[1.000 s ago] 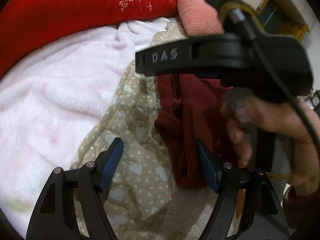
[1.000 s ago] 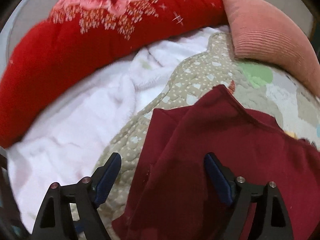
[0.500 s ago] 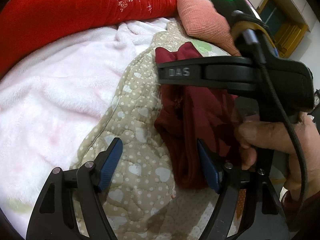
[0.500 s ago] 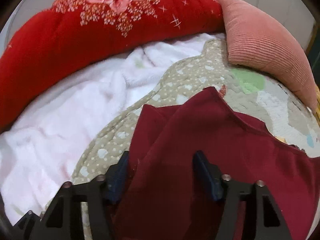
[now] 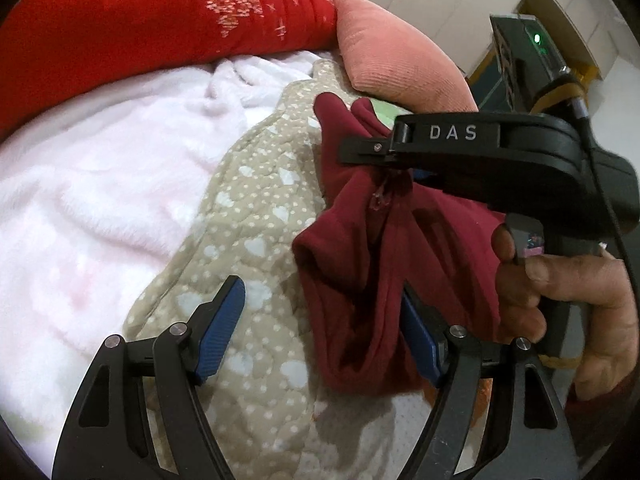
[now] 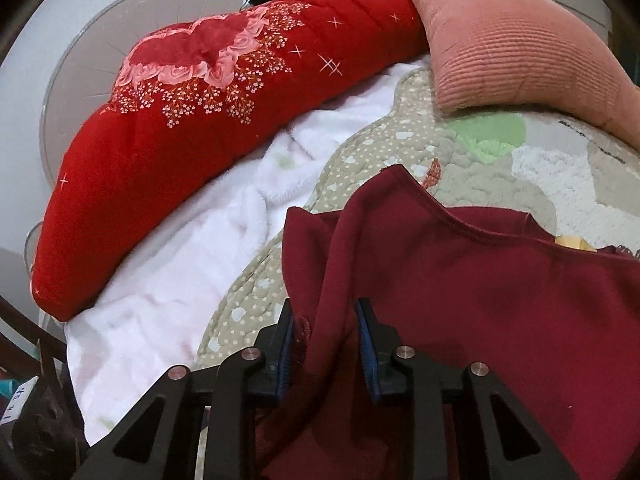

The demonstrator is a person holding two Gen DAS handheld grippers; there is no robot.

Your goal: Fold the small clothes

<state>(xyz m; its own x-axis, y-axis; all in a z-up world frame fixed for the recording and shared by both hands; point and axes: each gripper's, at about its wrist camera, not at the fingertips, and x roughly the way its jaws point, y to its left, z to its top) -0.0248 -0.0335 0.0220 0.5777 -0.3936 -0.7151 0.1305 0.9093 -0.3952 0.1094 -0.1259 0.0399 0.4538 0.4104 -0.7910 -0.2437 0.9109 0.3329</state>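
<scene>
Red floral quilt (image 6: 200, 120) at 10 o'clock, pink ribbed cushion (image 6: 520, 48) at 1 o'clock, white fleece blanket (image 5: 100, 200), beige heart-print mat (image 5: 248, 240)

Black linkage grippers, silver screws, ribbed blue fingers (image 5: 220, 332), white "DAS" lettering, bare-skinned hand (image 5: 576, 312).

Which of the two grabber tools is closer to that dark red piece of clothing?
Right. The right gripper is clamped on a fold of the dark red garment. The left gripper hangs open beside it, one finger at its edge.
</scene>
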